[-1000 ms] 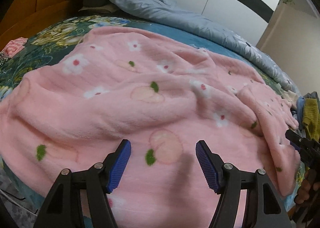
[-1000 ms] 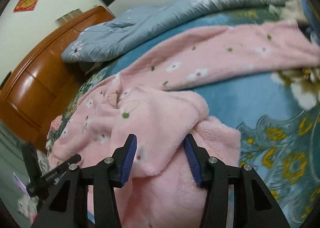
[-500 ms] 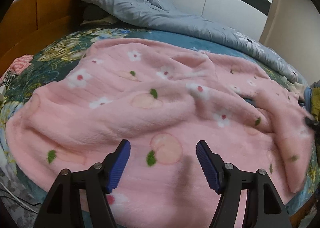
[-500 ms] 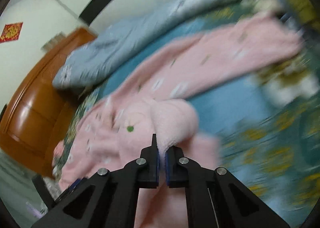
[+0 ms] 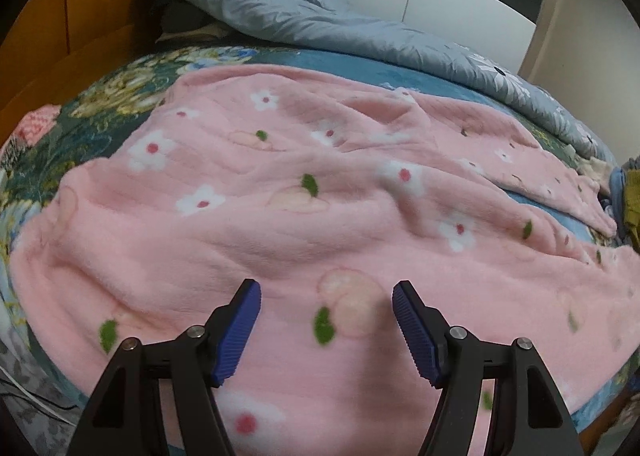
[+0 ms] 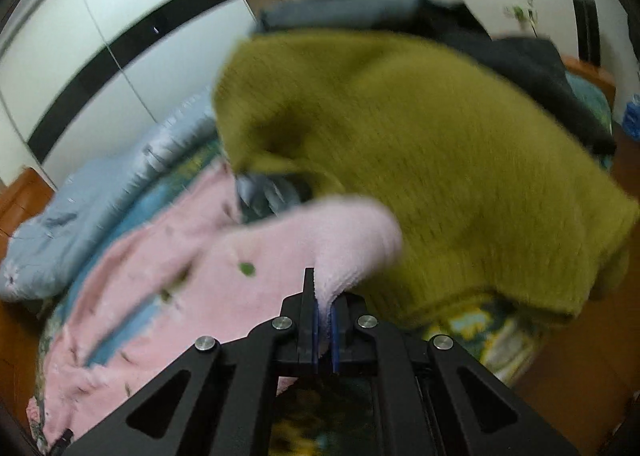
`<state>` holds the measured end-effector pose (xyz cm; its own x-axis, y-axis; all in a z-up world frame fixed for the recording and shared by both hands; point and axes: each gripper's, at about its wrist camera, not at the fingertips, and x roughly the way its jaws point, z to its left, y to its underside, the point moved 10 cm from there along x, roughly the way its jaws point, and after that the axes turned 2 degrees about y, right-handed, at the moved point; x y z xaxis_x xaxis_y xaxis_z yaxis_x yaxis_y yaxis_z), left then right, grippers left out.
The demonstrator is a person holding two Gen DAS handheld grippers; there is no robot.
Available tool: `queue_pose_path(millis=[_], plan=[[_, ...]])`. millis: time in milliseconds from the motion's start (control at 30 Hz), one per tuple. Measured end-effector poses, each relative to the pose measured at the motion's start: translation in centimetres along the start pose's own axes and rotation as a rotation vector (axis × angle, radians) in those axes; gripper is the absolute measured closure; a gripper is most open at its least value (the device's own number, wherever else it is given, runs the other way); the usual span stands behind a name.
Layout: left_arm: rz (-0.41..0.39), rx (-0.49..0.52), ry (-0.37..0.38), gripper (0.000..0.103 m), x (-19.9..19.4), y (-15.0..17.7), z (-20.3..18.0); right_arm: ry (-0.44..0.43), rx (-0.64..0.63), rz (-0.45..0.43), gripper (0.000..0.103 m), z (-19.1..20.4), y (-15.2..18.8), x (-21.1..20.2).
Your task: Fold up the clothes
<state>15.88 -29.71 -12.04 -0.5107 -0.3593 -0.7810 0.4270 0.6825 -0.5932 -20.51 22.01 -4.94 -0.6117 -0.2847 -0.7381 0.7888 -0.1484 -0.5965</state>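
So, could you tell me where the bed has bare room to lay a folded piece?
Bare bedspread shows between the pink garment and the headboard. A thin strip borders the grey quilt. The foot end is crowded with a green sweater.

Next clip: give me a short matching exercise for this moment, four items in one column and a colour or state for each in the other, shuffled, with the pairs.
Column one:
1. left gripper
2. right gripper
3. sweater
4. quilt

Column two:
A. olive green
B. grey-blue with daisies
C. open above the pink fleece garment
D. shut on a fold of the pink fleece garment

Pairs: 1-C, 2-D, 3-A, 4-B
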Motion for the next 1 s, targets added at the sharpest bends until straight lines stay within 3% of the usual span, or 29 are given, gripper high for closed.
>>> queue_pose_path(millis=[133,233,300,433,500,567,600,700,800,1000], plan=[[-0.005,-0.028,0.047,0.031,-0.8,-0.8,0.5,-0.017,0.040,0.017,0.097,-0.8,0.4,0.4],[-0.035,-0.064,0.083,0.031,-2.4,-3.5,1.9,-0.004,0.012,-0.033,0.089,-0.2,-1.0,-0.7],[-0.066,-0.086,0.065,0.031,-3.5,-6.3,3.9,0.014,-0.021,-0.081,0.086,0.5,-2.2,-1.7],[-0.078,-0.104,-0.013,0.019,-3.8,-12.5,8.4,0.050,-0.087,-0.177,0.081,2.2,-4.6,-3.7],[-0.049,-0.080,-0.060,0.019,-1.7,-15.3,10.5,-0.027,-0.148,-0.128,0.067,6.1,-4.8,-1.7],[-0.004,-0.072,-0.092,0.019,1.0,-17.9,12.4,-0.125,-0.214,-0.059,0.064,10.7,-4.7,0.8],[0.035,-0.091,-0.087,0.019,2.7,-18.6,13.3,-0.131,-0.230,-0.038,0.063,11.8,-5.0,2.2],[0.132,-0.220,-0.041,0.019,7.6,-20.2,16.0,-0.084,-0.252,0.004,0.052,13.2,-6.6,6.4],[0.155,-0.357,-0.015,0.019,10.9,-20.8,18.8,-0.037,-0.273,0.047,0.049,14.6,-8.1,10.5],[0.163,-0.298,0.039,0.019,14.7,-21.8,19.0,0.057,-0.316,0.132,0.045,17.3,-11.3,18.7]])
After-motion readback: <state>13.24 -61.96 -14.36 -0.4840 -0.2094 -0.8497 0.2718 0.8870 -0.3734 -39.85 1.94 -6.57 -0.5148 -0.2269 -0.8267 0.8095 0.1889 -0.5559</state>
